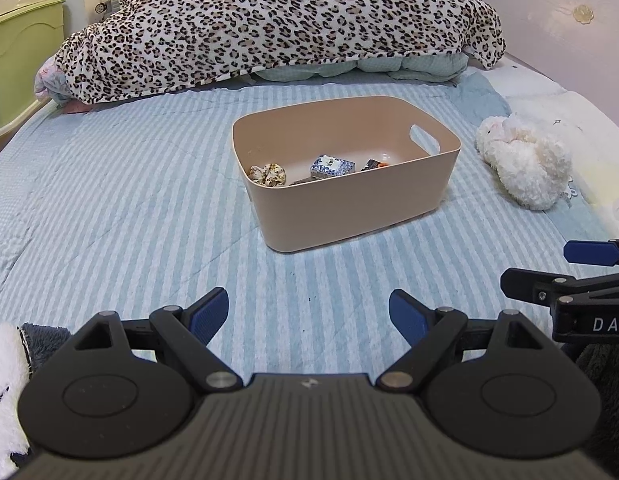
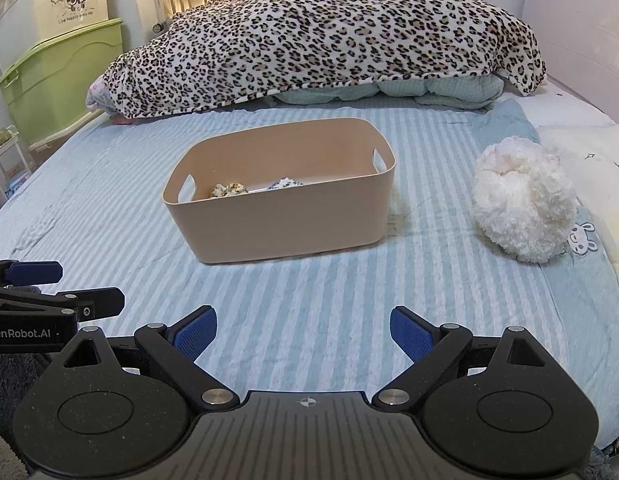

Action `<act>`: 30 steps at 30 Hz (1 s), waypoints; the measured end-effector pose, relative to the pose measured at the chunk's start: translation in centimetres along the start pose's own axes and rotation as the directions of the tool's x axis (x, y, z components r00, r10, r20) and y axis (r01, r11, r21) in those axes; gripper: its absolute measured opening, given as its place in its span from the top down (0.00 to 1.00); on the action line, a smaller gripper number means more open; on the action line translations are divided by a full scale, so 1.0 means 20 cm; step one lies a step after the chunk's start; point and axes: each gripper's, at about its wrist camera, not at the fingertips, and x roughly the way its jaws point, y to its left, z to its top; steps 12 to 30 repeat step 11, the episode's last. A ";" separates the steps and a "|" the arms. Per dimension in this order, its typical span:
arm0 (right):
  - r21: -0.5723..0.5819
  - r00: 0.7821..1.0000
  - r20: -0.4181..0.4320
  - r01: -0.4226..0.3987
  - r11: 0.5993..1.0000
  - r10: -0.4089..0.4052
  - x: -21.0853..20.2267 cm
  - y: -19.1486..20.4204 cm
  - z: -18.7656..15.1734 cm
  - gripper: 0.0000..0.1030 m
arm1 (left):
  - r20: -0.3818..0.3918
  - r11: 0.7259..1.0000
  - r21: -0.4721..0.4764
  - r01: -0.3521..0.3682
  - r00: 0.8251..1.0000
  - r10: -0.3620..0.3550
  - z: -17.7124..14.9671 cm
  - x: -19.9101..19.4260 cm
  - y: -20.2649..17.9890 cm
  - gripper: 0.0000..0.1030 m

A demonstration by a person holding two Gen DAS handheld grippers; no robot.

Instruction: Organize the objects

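Fluffy white plush toy (image 2: 523,204) lies on the bed (image 2: 309,300), right of frame, well apart from the tan bin (image 2: 281,224). Judged light, soft, compressible; pinch deep into its bulk. Right tool (image 2: 303,336) and left tool (image 1: 309,314) both stand spread, empty.

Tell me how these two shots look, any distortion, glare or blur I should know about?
Left wrist view: strong fisheye bending, dark corners, striped sheet lines curve; the bin is sharp under soft even light, with a faint shadow at its base. Right wrist view: same barrel distortion; the fluffy white toy looks slightly washed out; no harsh glare, no motion blur.
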 end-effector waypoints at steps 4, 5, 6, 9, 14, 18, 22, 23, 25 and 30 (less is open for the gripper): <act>0.002 1.000 0.002 0.002 1.000 -0.002 0.00 0.00 0.00 0.08 | -0.003 1.000 -0.001 0.000 1.000 0.000 -0.02 0.00 0.00 0.15; 0.003 1.000 0.001 0.002 1.000 -0.002 0.00 0.00 0.00 0.08 | -0.003 1.000 -0.002 0.000 1.000 0.000 -0.02 0.00 0.00 0.15; 0.003 1.000 0.001 0.003 1.000 -0.003 0.00 0.00 0.00 0.08 | -0.004 1.000 -0.002 -0.001 1.000 0.001 -0.02 0.00 0.00 0.15; 0.004 1.000 -0.002 0.003 1.000 -0.003 0.00 -0.01 0.00 0.07 | -0.003 1.000 -0.010 -0.003 1.000 0.003 -0.02 0.00 0.01 0.15; 0.003 1.000 -0.003 0.003 1.000 -0.003 0.01 -0.01 0.00 0.07 | -0.008 1.000 -0.022 0.006 1.000 -0.006 -0.02 0.01 0.01 0.15; 0.003 1.000 -0.003 0.003 1.000 -0.003 0.01 -0.01 0.00 0.07 | -0.008 1.000 -0.022 0.006 1.000 -0.006 -0.02 0.01 0.01 0.15; 0.003 1.000 -0.003 0.003 1.000 -0.003 0.01 -0.01 0.00 0.07 | -0.008 1.000 -0.022 0.006 1.000 -0.006 -0.02 0.01 0.01 0.15; 0.003 1.000 -0.003 0.003 1.000 -0.003 0.01 -0.01 0.00 0.07 | -0.008 1.000 -0.022 0.006 1.000 -0.006 -0.02 0.01 0.01 0.15; 0.003 1.000 -0.003 0.003 1.000 -0.003 0.01 -0.01 0.00 0.07 | -0.008 1.000 -0.022 0.006 1.000 -0.006 -0.02 0.01 0.01 0.15; 0.003 1.000 -0.003 0.003 1.000 -0.003 0.01 -0.01 0.00 0.07 | -0.008 1.000 -0.022 0.006 1.000 -0.006 -0.02 0.01 0.01 0.15</act>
